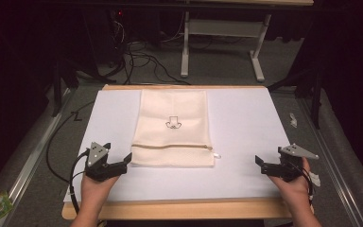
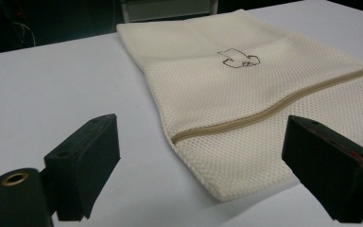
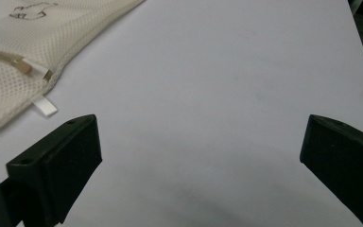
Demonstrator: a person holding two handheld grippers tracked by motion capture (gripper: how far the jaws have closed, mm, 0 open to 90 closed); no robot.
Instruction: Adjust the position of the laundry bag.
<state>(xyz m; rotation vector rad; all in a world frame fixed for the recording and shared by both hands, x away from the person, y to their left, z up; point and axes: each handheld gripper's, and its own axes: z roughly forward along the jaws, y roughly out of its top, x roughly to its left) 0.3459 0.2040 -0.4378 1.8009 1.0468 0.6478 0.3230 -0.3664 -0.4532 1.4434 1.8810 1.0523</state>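
Left hand-held gripper (image 1: 123,160) gapes just beside mesh bag (image 1: 175,127) corner.

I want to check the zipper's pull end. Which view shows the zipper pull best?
The right gripper view: the zipper pull sits close beside the white tab. The high view shows it tiny at the bag's right edge; the left gripper view cuts it off.

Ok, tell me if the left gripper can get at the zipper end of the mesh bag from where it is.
Probably yes: the left gripper is open beside the mesh bag, and bare table lies before the zipper end.
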